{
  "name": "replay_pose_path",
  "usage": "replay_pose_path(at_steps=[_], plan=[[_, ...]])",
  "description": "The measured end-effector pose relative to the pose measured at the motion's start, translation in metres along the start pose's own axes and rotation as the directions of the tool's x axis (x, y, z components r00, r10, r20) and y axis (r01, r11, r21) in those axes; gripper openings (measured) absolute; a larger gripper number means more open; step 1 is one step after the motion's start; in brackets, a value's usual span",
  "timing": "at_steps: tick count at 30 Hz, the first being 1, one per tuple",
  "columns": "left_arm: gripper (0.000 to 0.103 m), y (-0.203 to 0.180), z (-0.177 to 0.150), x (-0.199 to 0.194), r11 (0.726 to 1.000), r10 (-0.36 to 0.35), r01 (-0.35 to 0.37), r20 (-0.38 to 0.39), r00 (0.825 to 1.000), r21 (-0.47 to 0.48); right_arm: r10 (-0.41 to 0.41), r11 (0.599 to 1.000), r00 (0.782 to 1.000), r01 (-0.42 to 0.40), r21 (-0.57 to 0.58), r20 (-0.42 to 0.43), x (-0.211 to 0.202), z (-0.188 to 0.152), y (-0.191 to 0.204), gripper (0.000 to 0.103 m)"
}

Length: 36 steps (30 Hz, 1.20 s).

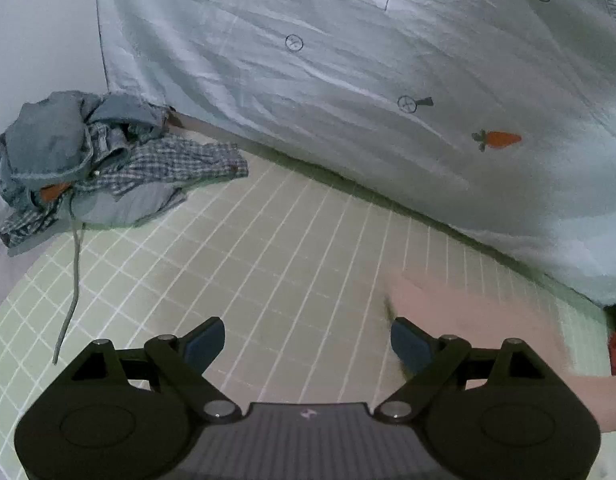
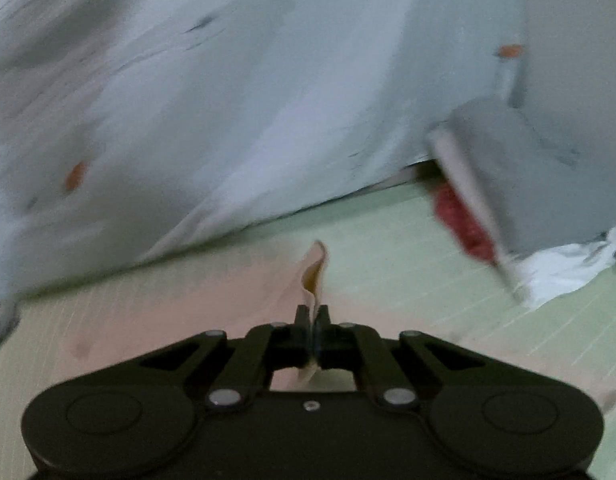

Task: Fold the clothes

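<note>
My right gripper (image 2: 313, 314) is shut on a pale pink garment (image 2: 180, 300) that spreads blurred over the green checked mat (image 2: 388, 232); a fold of it stands up between the jaws. My left gripper (image 1: 308, 342) is open and empty above the mat (image 1: 268, 240). The pink garment (image 1: 468, 312) shows blurred just right of its right finger. A heap of clothes (image 1: 88, 160), denim and blue checked fabric, lies on the mat at the far left.
A pale blue sheet with carrot prints (image 1: 348, 60) hangs along the mat's far edge, also in the right wrist view (image 2: 228, 100). A grey cord (image 1: 72, 276) trails from the heap. A grey and white bundle (image 2: 528, 184) and something red (image 2: 464, 220) lie at the right.
</note>
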<state>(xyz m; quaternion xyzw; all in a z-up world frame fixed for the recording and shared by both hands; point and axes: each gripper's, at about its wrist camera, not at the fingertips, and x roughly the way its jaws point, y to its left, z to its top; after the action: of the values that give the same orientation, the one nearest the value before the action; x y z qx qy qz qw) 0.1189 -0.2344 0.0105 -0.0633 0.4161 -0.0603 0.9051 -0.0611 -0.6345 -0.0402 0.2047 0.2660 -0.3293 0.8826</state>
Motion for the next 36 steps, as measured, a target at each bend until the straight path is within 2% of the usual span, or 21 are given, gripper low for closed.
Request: replay_pose_path(at_steps=[2, 4, 5, 6, 7, 8, 9, 10, 12, 15, 17, 20, 22, 24, 29, 31, 33, 36], plan=[[0.092, -0.008, 0.001, 0.000, 1.000, 0.016, -0.016, 0.015, 1.000, 0.009, -0.033, 0.999, 0.999, 0.033, 0.017, -0.004, 0.018, 0.008, -0.022, 0.004], [0.094, -0.013, -0.002, -0.001, 0.999, 0.035, -0.036, 0.022, 0.999, 0.030, -0.057, 0.998, 0.997, 0.058, 0.021, -0.042, 0.038, 0.005, -0.039, 0.009], [0.094, -0.013, -0.004, -0.002, 0.998, 0.049, -0.049, 0.018, 0.999, 0.025, -0.063, 0.998, 0.996, 0.065, 0.025, -0.067, 0.046, 0.001, -0.044, 0.018], [0.094, -0.013, -0.007, -0.003, 0.998, 0.061, -0.062, 0.014, 0.998, 0.021, -0.061, 0.997, 0.994, 0.064, 0.031, -0.087, 0.052, -0.005, -0.046, 0.032], [0.094, -0.011, -0.012, -0.006, 0.998, 0.065, -0.065, 0.010, 0.998, 0.009, -0.055, 0.998, 0.993, 0.059, 0.038, -0.103, 0.055, -0.012, -0.046, 0.039], [0.095, -0.009, -0.017, -0.008, 0.998, 0.068, -0.068, 0.005, 0.998, -0.003, -0.050, 0.998, 0.992, 0.055, 0.041, -0.114, 0.055, -0.019, -0.043, 0.053], [0.096, -0.005, -0.024, -0.011, 0.998, 0.065, -0.065, -0.001, 0.998, -0.004, -0.050, 0.998, 0.991, 0.055, 0.035, -0.122, 0.053, -0.026, -0.037, 0.063], [0.097, 0.000, -0.030, -0.014, 0.998, 0.063, -0.063, -0.007, 0.998, -0.005, -0.053, 0.998, 0.990, 0.056, 0.024, -0.131, 0.051, -0.032, -0.028, 0.068], [0.098, 0.014, -0.043, -0.015, 0.998, 0.070, -0.070, -0.027, 0.997, -0.003, -0.057, 0.998, 0.989, 0.056, -0.012, -0.133, 0.040, -0.049, -0.007, 0.088], [0.098, 0.038, -0.057, -0.013, 0.997, 0.068, -0.070, -0.064, 0.996, -0.021, -0.037, 0.997, 0.992, 0.029, -0.069, -0.123, 0.015, -0.076, 0.036, 0.099], [0.098, 0.054, -0.064, -0.008, 0.997, 0.063, -0.067, -0.100, 0.993, -0.031, -0.025, 0.992, 0.992, 0.009, -0.124, -0.125, -0.004, -0.094, 0.067, 0.103], [0.098, 0.081, -0.072, -0.002, 0.997, 0.055, -0.064, -0.167, 0.984, -0.050, -0.035, 0.983, 0.992, 0.013, -0.183, -0.118, -0.039, -0.125, 0.110, 0.103], [0.098, 0.094, -0.076, 0.000, 0.999, 0.012, -0.019, -0.191, 0.982, -0.037, -0.023, 0.983, 0.991, -0.001, -0.182, -0.131, -0.057, -0.145, 0.131, 0.103], [0.098, 0.105, -0.078, 0.002, 0.999, -0.029, 0.033, -0.206, 0.978, 0.014, -0.009, 0.983, 0.990, -0.017, -0.183, -0.141, -0.073, -0.167, 0.152, 0.103], [0.098, 0.120, -0.064, 0.002, 0.988, -0.082, 0.106, -0.210, 0.974, 0.108, 0.045, 0.982, 0.983, -0.076, -0.172, -0.179, -0.092, -0.209, 0.190, 0.103], [0.099, 0.125, -0.062, -0.001, 0.979, -0.104, 0.136, -0.204, 0.973, 0.150, 0.056, 0.984, 0.978, -0.088, -0.156, -0.200, -0.092, -0.219, 0.201, 0.095], [0.099, 0.126, -0.062, -0.004, 0.969, -0.115, 0.156, -0.206, 0.972, 0.190, 0.071, 0.984, 0.967, -0.107, -0.140, -0.244, -0.087, -0.228, 0.208, 0.074], [0.099, 0.132, -0.065, -0.006, 0.958, -0.136, 0.185, -0.221, 0.966, 0.219, 0.086, 0.987, 0.950, -0.123, -0.105, -0.299, -0.078, -0.238, 0.212, 0.054]])
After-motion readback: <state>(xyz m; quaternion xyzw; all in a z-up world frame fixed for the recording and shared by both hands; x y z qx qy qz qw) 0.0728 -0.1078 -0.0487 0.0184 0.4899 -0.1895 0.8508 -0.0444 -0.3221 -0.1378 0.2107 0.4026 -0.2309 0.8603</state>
